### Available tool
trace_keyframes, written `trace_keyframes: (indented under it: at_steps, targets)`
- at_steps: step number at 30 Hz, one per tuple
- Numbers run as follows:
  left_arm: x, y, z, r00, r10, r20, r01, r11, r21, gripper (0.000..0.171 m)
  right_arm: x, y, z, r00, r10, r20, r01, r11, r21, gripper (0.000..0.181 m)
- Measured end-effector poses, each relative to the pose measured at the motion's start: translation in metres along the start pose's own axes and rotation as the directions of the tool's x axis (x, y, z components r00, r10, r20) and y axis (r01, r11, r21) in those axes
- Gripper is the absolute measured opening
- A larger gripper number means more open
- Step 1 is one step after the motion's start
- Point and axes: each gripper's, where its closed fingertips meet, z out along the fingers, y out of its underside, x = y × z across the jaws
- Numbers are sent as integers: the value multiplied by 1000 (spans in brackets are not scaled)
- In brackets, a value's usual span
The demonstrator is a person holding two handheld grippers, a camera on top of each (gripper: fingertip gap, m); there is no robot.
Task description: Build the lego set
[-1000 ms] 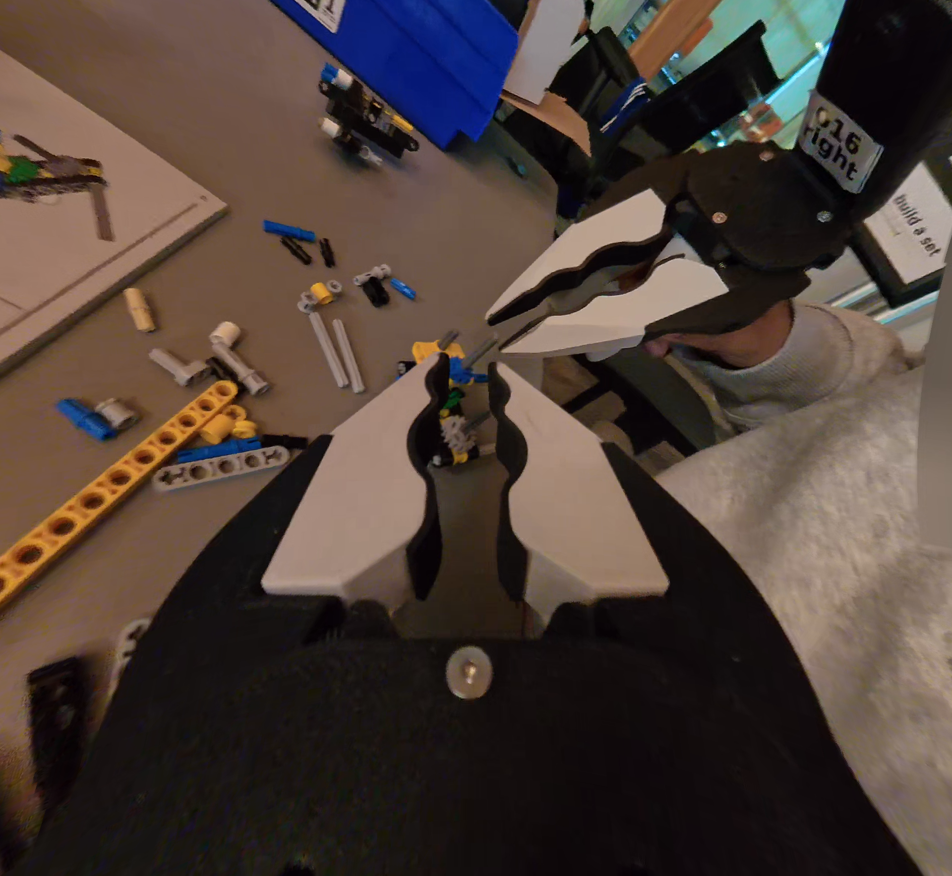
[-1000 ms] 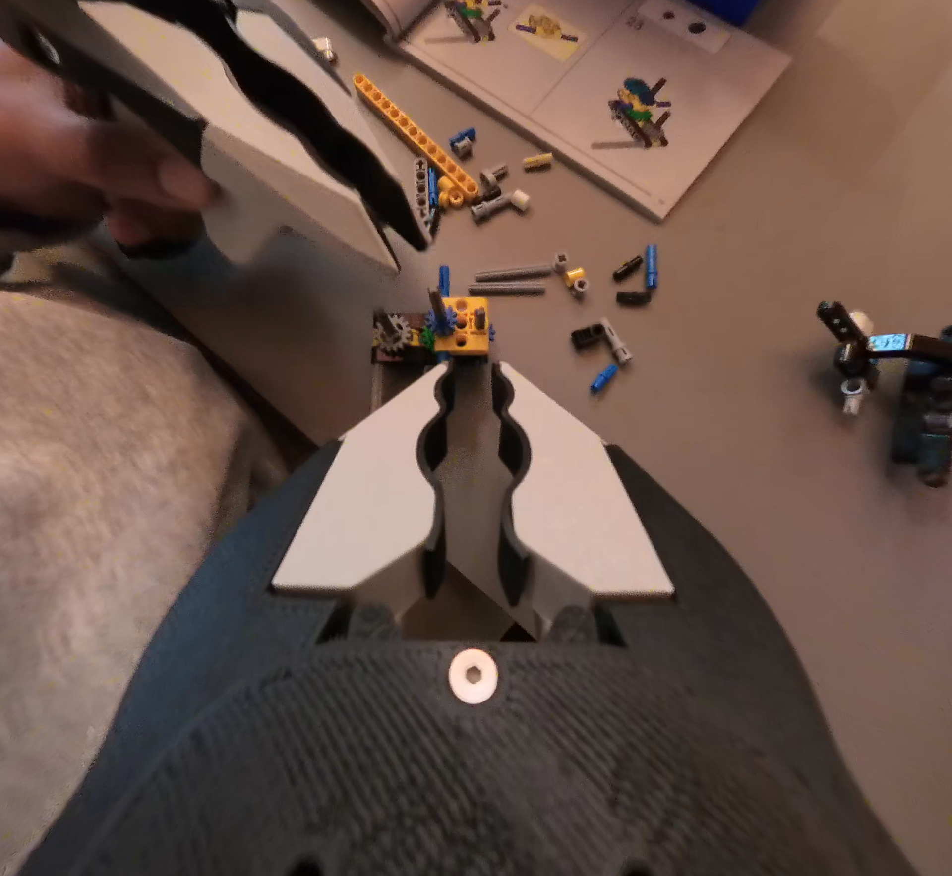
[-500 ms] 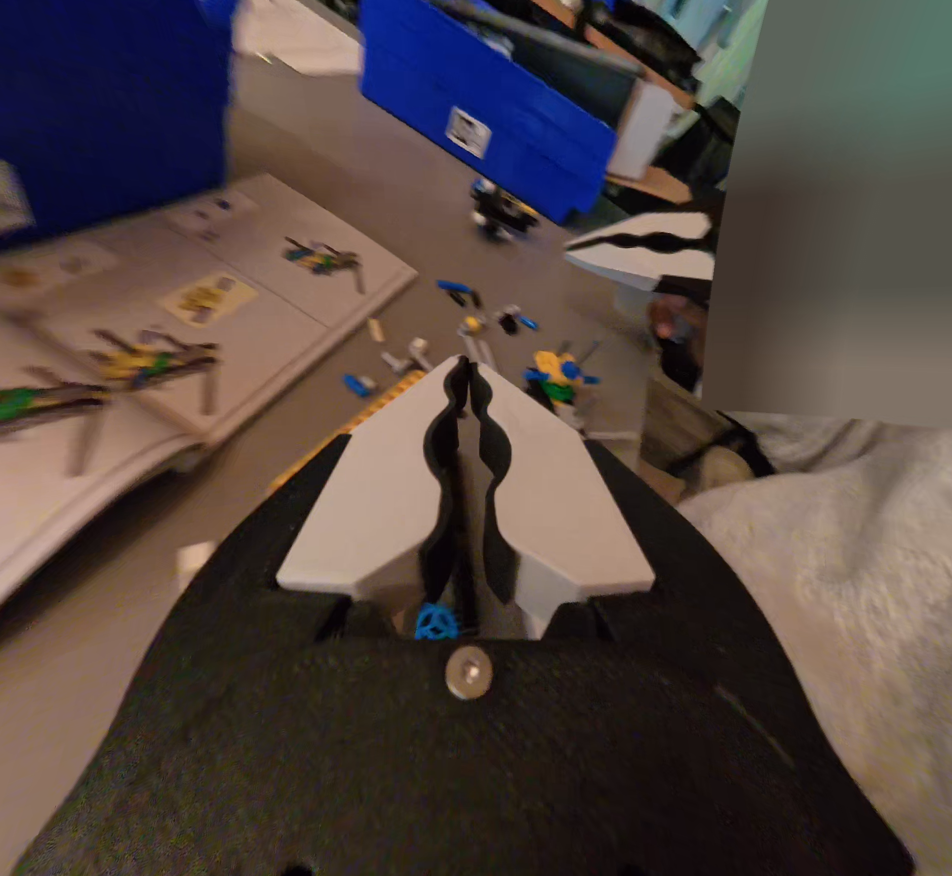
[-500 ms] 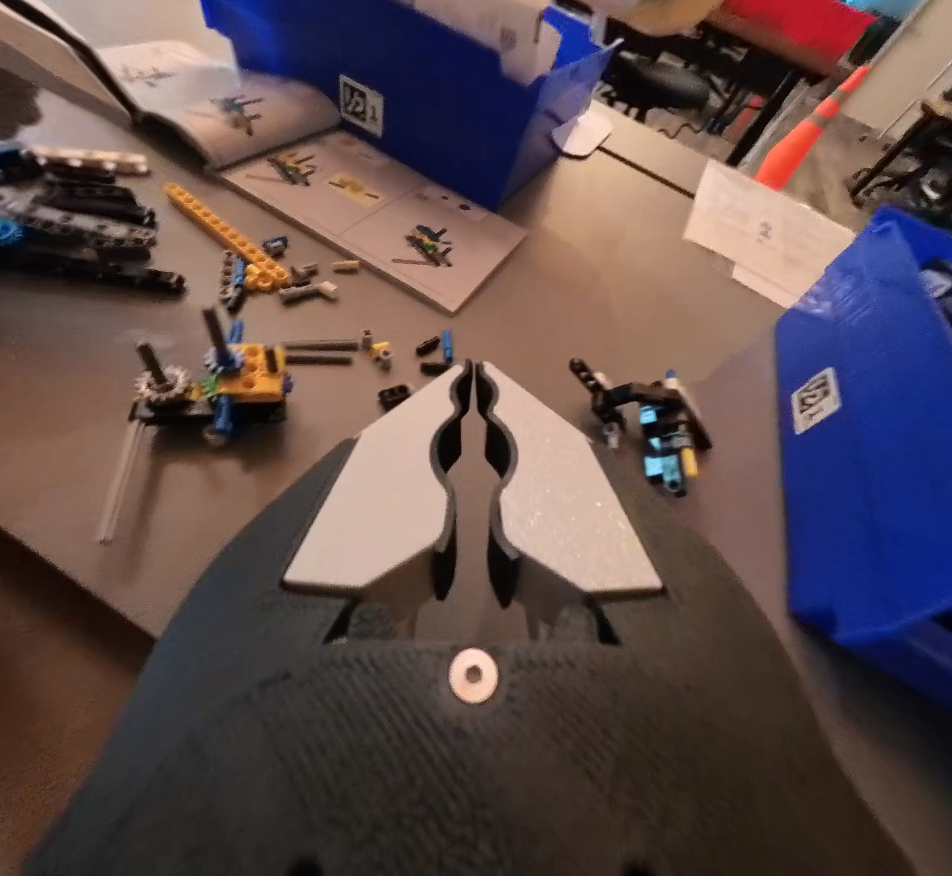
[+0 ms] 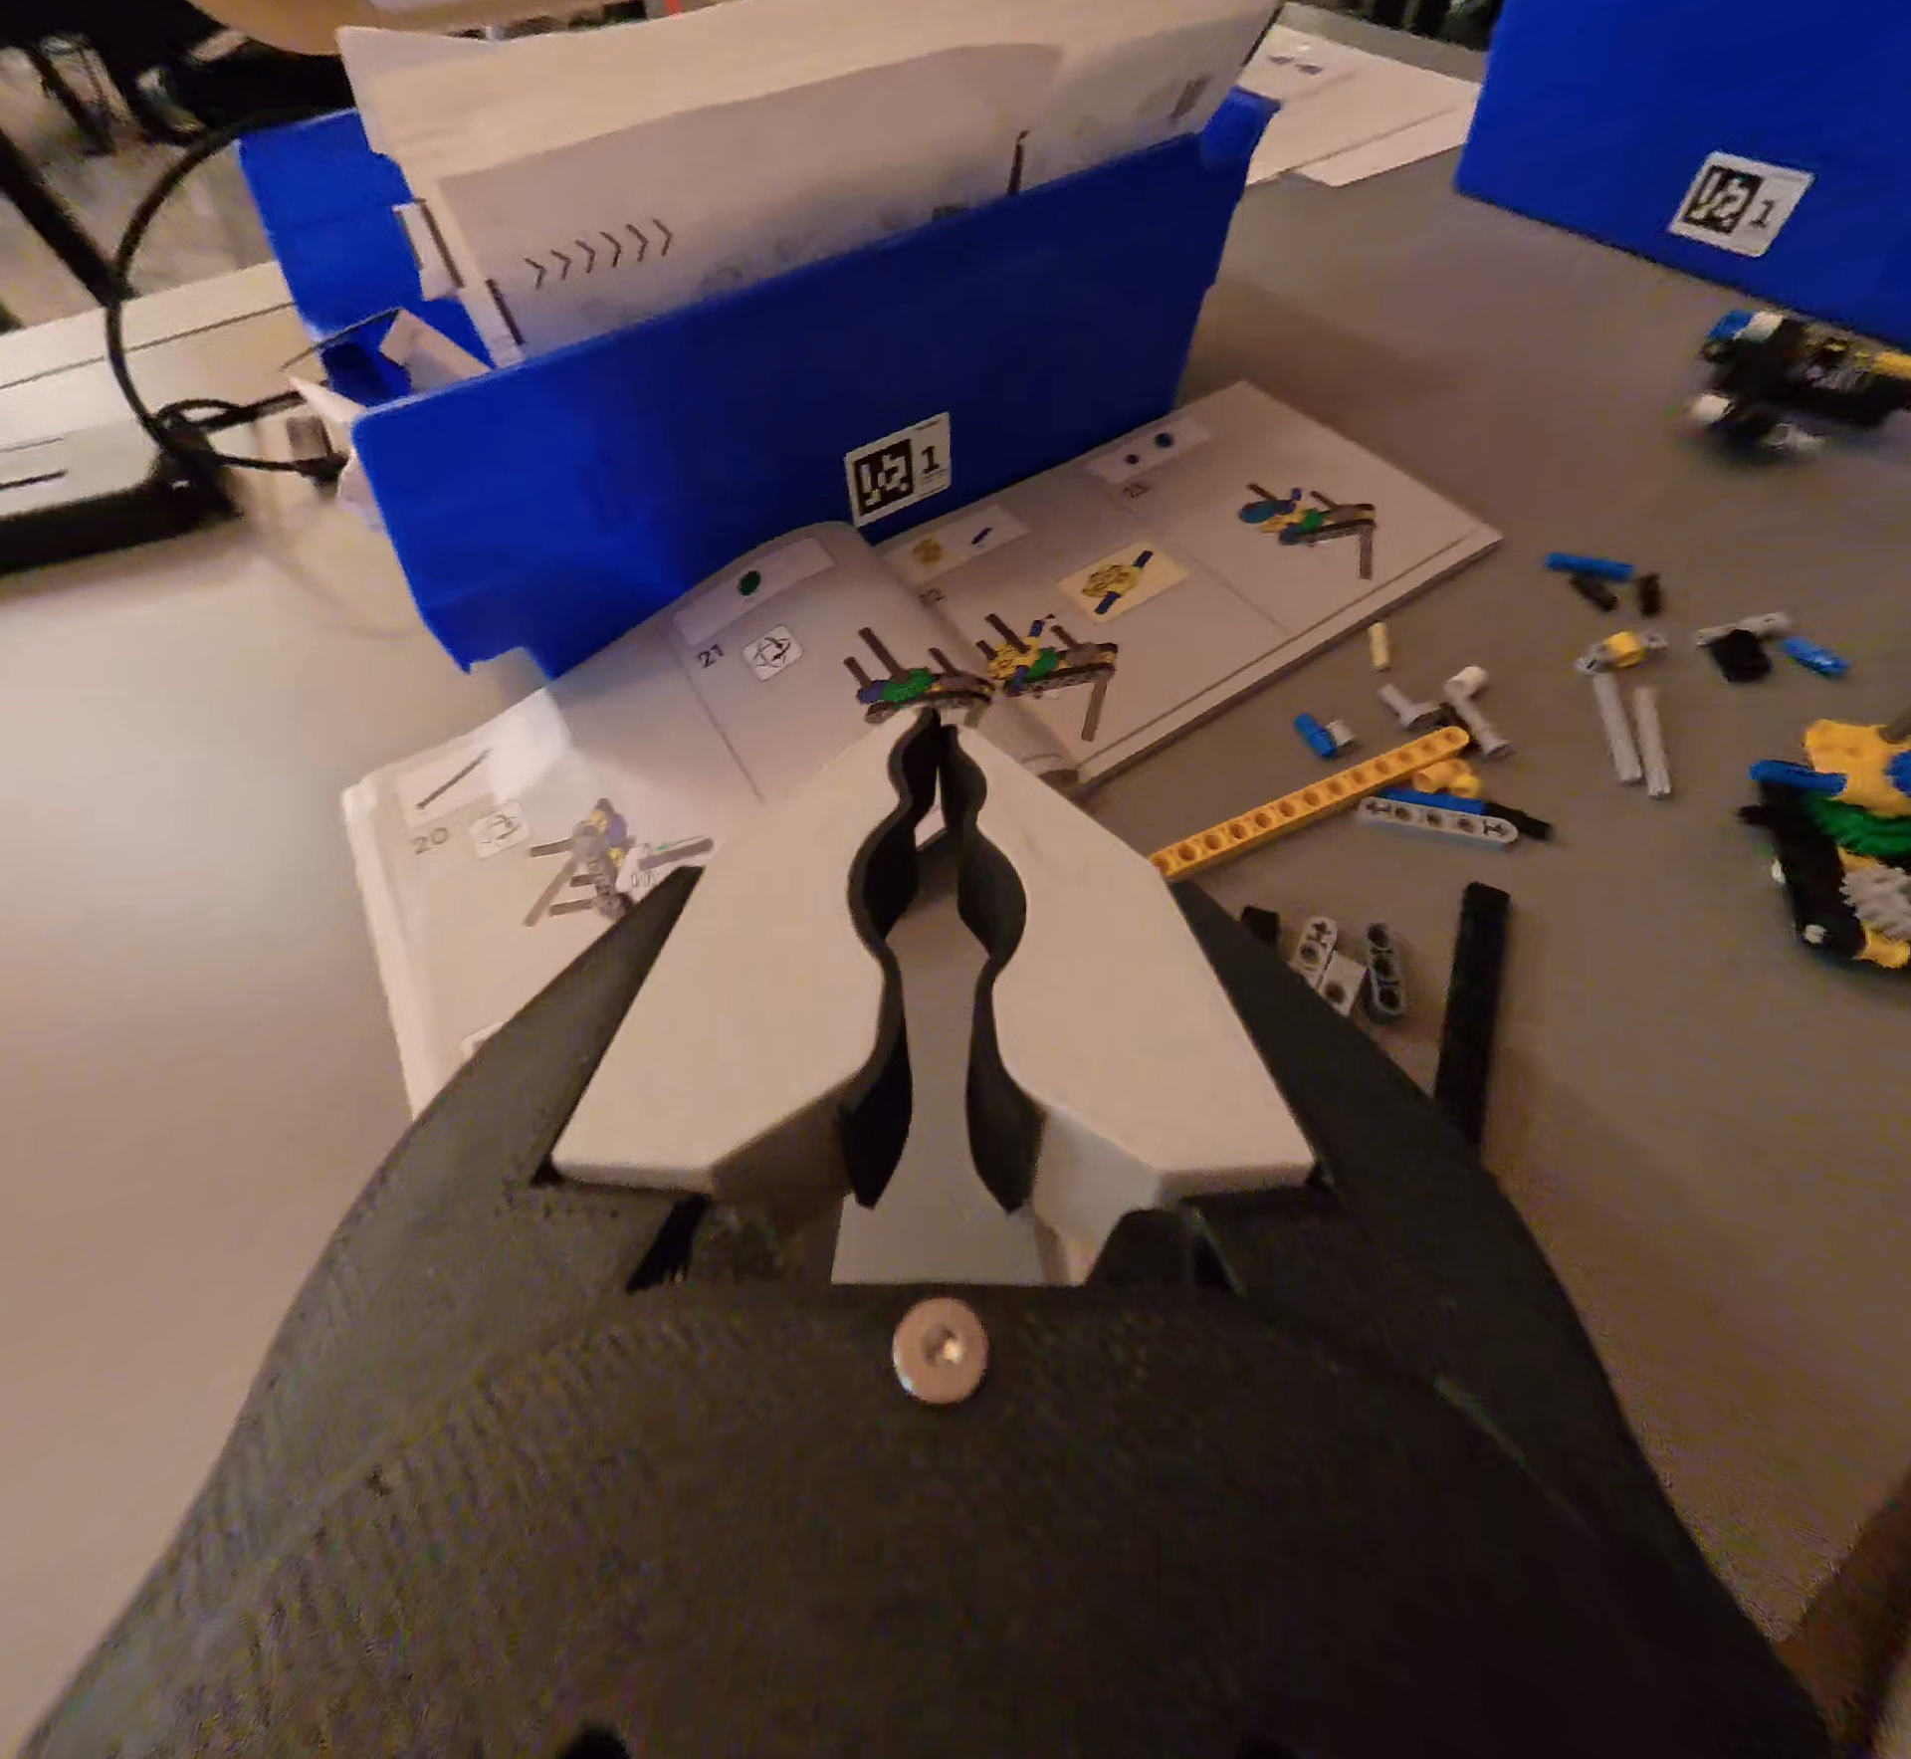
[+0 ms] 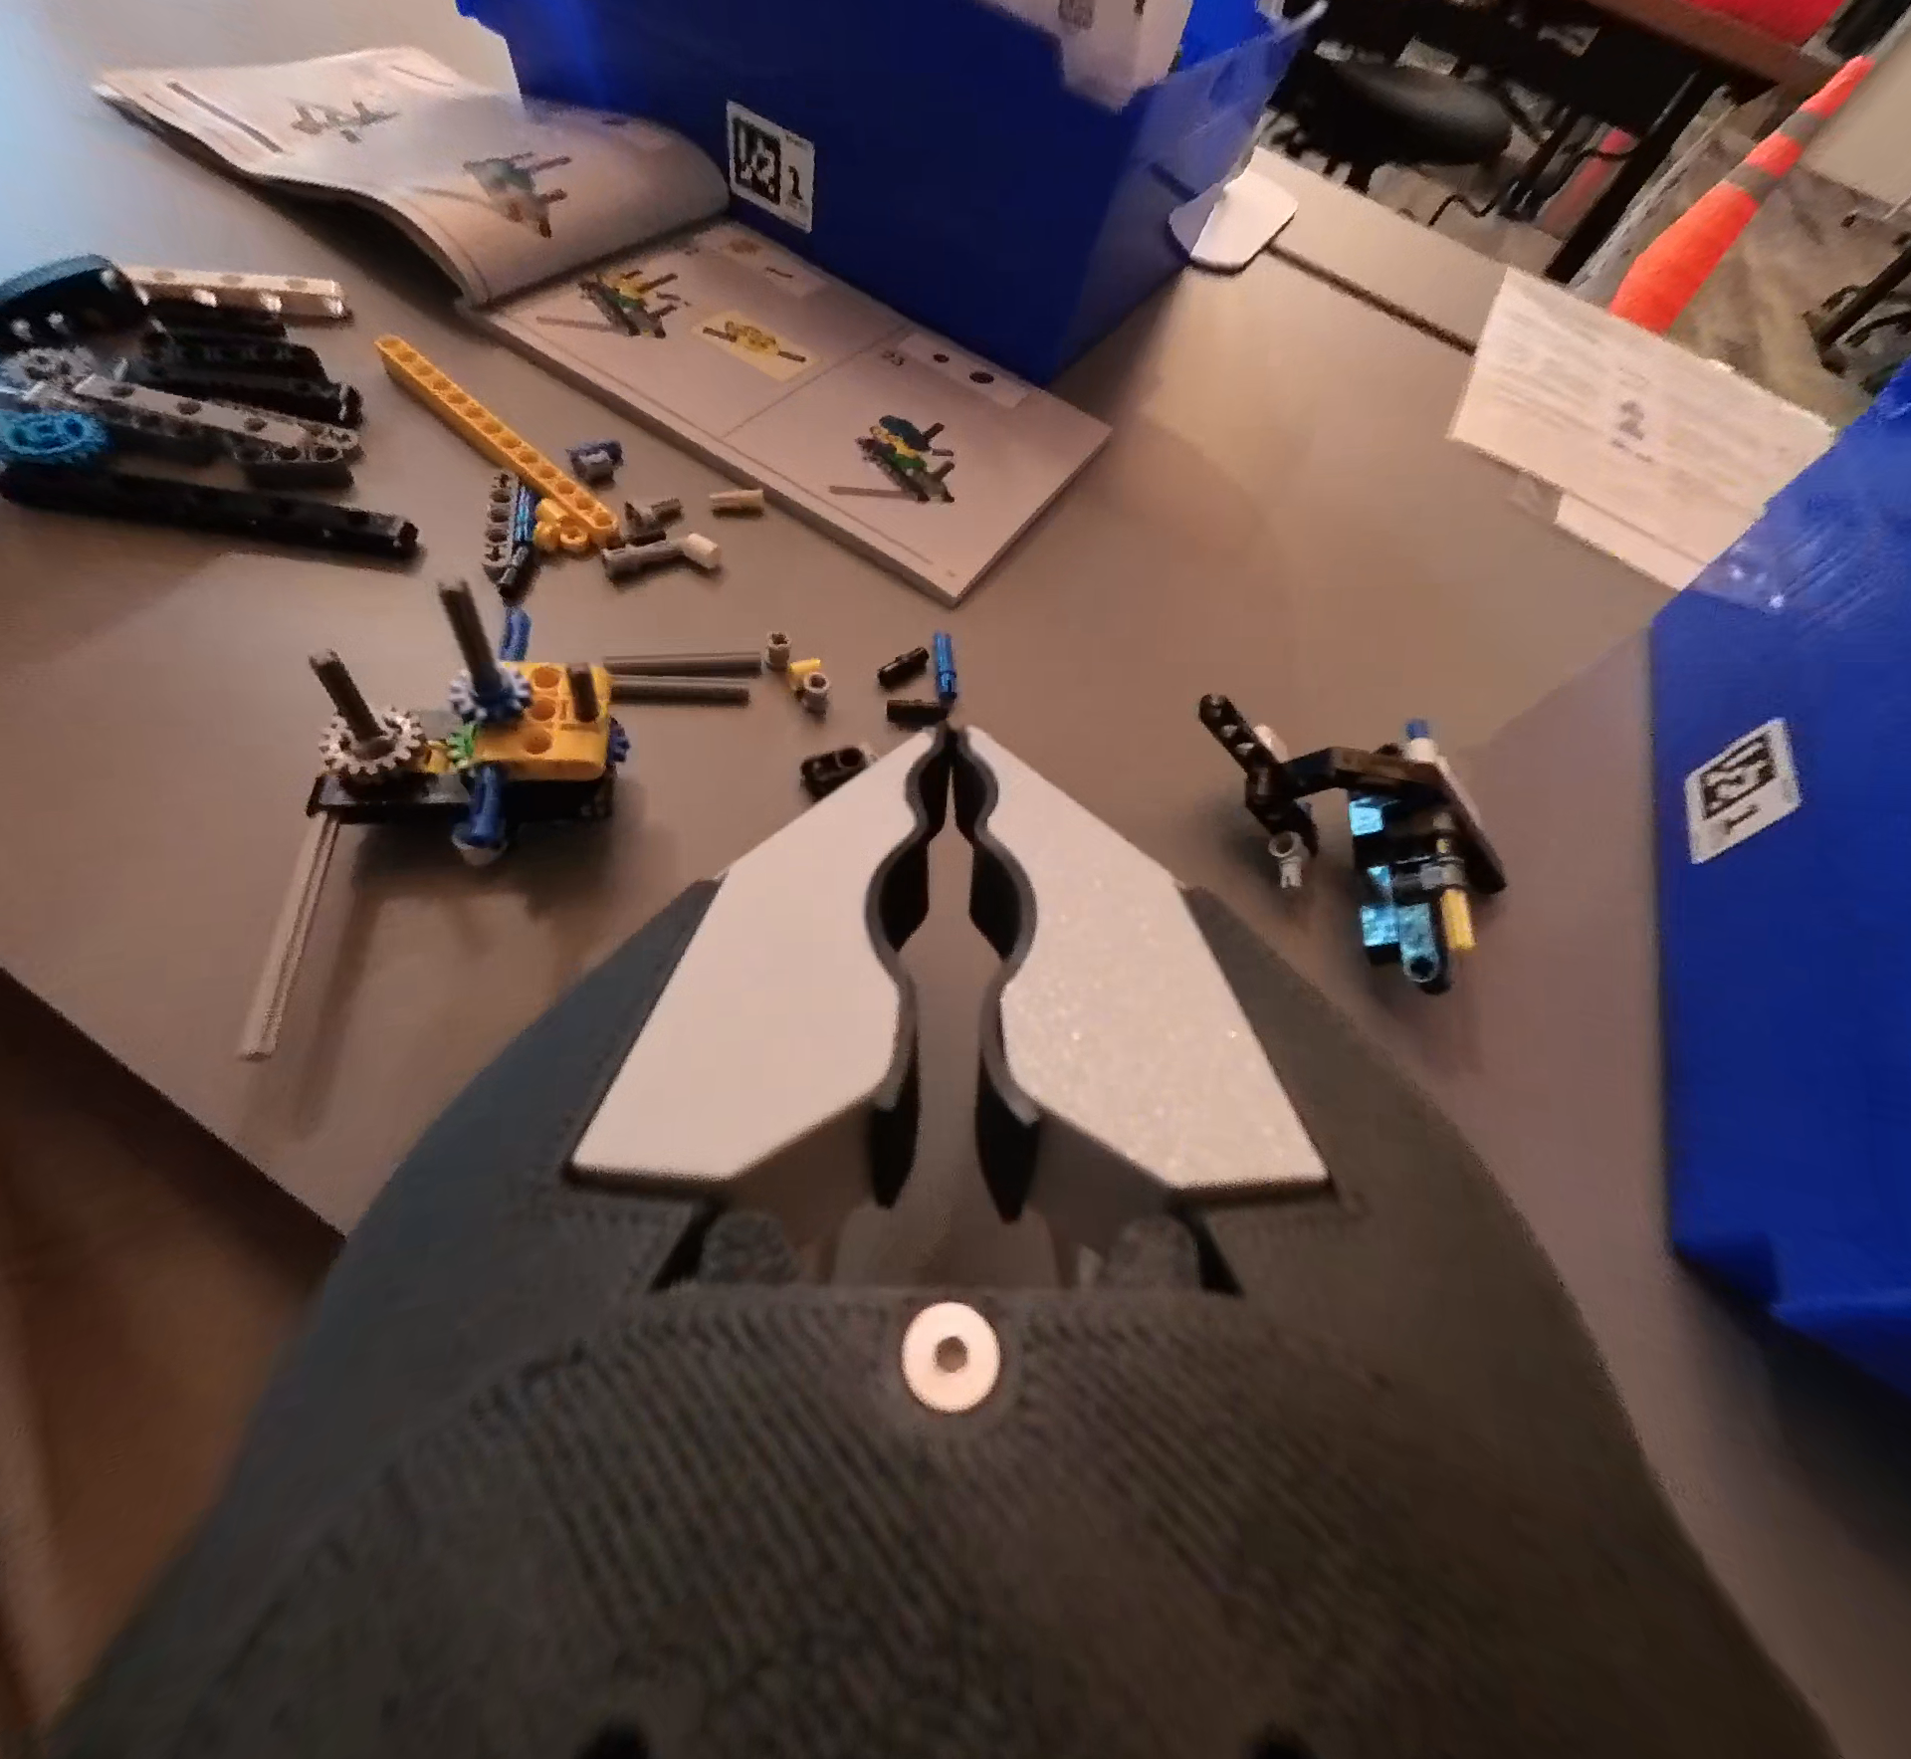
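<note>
Both grippers have lifted back from the yellow gear assembly (image 6: 471,742), which now stands alone near the table's edge, the left gripper (image 5: 939,727) and right gripper (image 6: 946,737) closed on nothing, suggesting the open instruction booklet (image 5: 1220,592) gets consulted next.

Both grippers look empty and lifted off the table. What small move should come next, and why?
Probably open the right gripper and lower it toward the yellow-and-black geared sub-assembly. Both it and the left gripper are shut on nothing above the grey table, and the open instruction booklet pictures that build.
</note>
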Motion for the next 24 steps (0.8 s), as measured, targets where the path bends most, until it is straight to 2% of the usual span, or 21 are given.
trace_keyframes:
  at_steps: [3,5,7,9,11,14,16,20,24]
  targets:
    - [-7,5,-6,999,-40,22,40,999,-5,0,-2,-27,-12,999,-15,-35,18,997,79,0]
    - [-13,7,-13,997,-64,43,64,998,13,0,-18,-50,-17,999,-40,-20,43,990,137,0]
    - [-16,11,-18,995,-92,45,92,996,10,0,-47,-72,-11,997,-24,69,11,983,182,0]
    - [-18,15,-21,991,-130,41,130,991,13,0,-89,-88,0,972,1,233,-43,983,177,0]
    - [-22,17,-26,987,-153,53,152,988,30,0,-120,-91,14,949,-10,316,-23,995,101,0]
    - [-43,17,-38,981,-121,154,108,990,85,0,-149,-86,28,931,-53,361,47,999,25,1]
    - [-54,15,-45,972,-129,198,105,987,125,0,-167,-83,31,915,-22,403,31,999,-17,2]
    - [-55,16,-49,964,-234,127,212,963,165,0,-204,-84,35,859,105,502,-75,994,-80,8]
    - [-53,16,-50,970,-214,118,190,963,189,0,-216,-84,41,869,62,491,-25,996,-81,6]
